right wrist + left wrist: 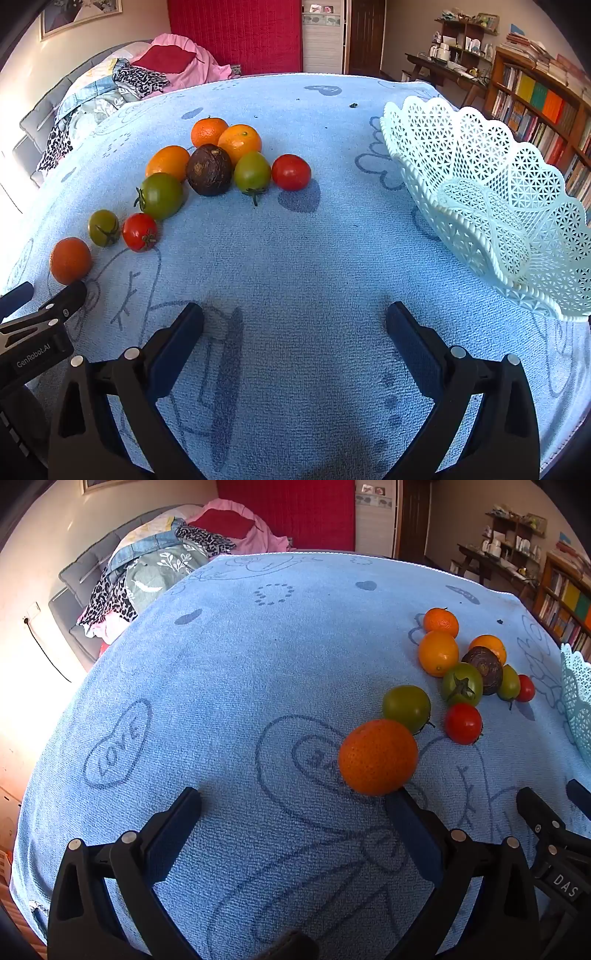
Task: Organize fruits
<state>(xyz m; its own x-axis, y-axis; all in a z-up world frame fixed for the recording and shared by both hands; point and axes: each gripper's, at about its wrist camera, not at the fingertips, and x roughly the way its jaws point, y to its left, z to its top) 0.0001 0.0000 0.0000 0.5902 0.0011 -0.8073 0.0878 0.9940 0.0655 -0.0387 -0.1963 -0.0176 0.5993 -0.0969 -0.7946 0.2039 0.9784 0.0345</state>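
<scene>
Reaching with our wide-open, empty left gripper (295, 830), we centre on the round orange mandarin (377, 757) at one o'clock; right gripper (295, 347) gapes empty.

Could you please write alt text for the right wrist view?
Ten fruits lie loose on a blue towel, left of an empty white lattice basket. The open right tool holds nothing, and the left tool's tip shows at the left edge.

Bright daylight glares from the left; sharp focus, strong fisheye bending at edges.
</scene>
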